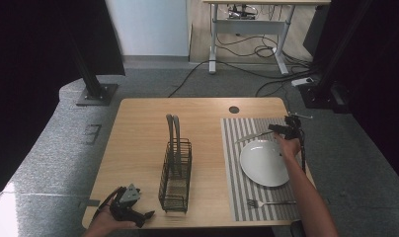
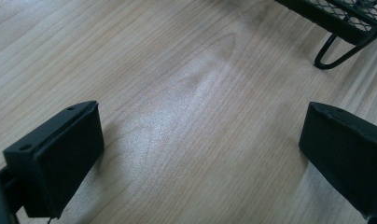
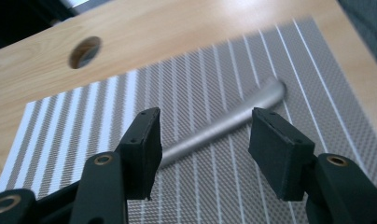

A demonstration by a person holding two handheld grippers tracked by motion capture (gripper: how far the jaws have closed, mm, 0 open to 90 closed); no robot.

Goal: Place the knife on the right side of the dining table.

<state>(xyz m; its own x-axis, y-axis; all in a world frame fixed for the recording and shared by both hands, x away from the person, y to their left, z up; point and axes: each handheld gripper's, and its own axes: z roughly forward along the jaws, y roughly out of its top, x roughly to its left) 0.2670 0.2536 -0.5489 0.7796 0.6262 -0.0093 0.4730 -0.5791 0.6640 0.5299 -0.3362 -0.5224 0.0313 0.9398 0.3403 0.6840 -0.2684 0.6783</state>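
Wooden table (image 1: pixel 138 148) – striped placemat (image 1: pixel 232 163) – grey carpet (image 1: pixel 54 143)

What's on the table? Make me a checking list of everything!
Surface: wooden table with a striped placemat.
Job's things: knife lying on the placemat beyond the white plate; fork on its near side.
Clutter: black wire caddy holding grey utensils.
Grippers: right gripper open, jaws either side of the knife handle, not pressing; left gripper open over bare wood.
Cables: several on the floor beyond the table.
Surroundings: grey carpet, a desk frame behind.
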